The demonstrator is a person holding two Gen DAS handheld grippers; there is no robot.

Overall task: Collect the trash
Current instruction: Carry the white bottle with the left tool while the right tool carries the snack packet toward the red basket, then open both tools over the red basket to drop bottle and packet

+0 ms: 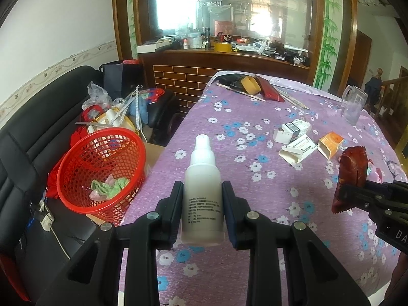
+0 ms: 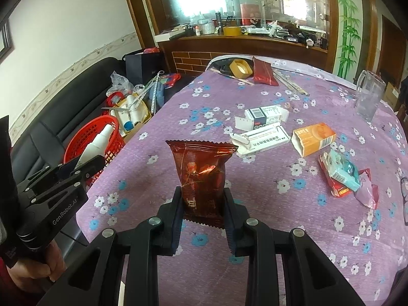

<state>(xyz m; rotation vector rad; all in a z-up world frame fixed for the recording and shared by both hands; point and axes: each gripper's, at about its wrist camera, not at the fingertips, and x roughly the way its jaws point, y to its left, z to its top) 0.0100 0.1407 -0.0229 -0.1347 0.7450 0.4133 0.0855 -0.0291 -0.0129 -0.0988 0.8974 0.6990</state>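
White plastic spray bottle [image 1: 202, 191] stands pinched upright in the left gripper [image 1: 202, 211], its long axis running away over the near left table edge. Beside it on the right, the right gripper [image 2: 202, 211] pinches a red foil wrapper [image 2: 202, 176]. Farther left, off the table, sits the red mesh basket [image 1: 102, 173]; the left hand is the nearer one.

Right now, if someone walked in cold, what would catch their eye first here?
Probably the two held items: the left hand-held gripper clamps a white spray bottle, the right hand-held gripper a shiny red snack wrapper, both above the purple flowered tablecloth. Next, the bright red mesh basket off its left edge.
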